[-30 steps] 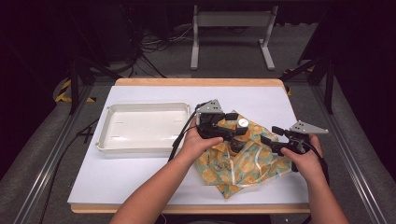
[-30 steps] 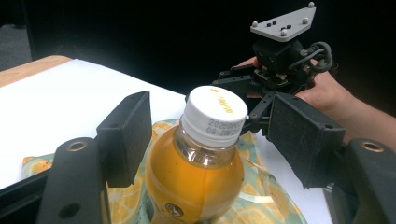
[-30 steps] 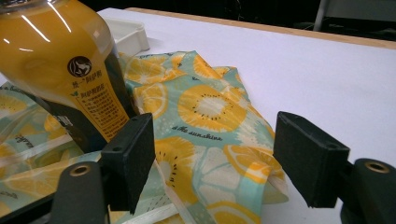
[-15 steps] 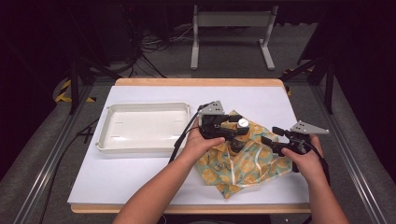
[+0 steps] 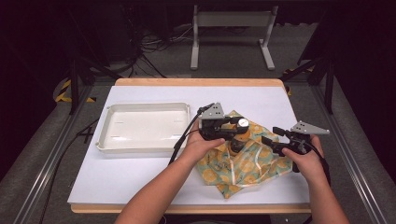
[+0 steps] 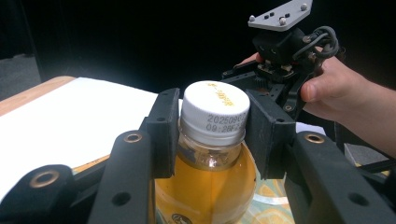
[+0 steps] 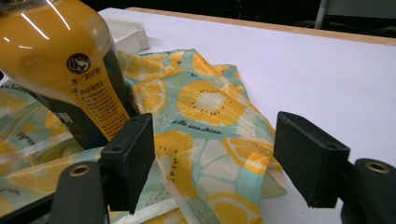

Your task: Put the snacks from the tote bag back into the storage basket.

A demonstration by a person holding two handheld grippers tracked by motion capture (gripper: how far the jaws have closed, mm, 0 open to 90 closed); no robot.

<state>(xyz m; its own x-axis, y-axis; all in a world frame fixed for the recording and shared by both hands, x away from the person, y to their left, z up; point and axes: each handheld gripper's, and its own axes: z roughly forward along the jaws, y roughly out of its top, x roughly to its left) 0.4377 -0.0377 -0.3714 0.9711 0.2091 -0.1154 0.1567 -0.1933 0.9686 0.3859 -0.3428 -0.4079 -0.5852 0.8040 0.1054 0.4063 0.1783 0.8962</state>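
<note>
Left tongs (image 6: 212, 135) have just been closing, pads at bottle (image 6: 205, 186) cap (image 6: 215, 109); right tongs (image 7: 212, 158) apart over cloth (image 7: 210, 107). Risk: a loose cap grip tips the bottle.

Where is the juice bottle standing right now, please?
In the high view the juice bottle stands upright on the fruit-print bag, right of the white tray; the left gripper has its pads either side of its cap.

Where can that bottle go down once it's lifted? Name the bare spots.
The white tray is bare. The table has free strips in front of the tray and along the far edge. It is crowded on the fruit-print cloth, where the bottle stands between the left gripper and right gripper.
</note>
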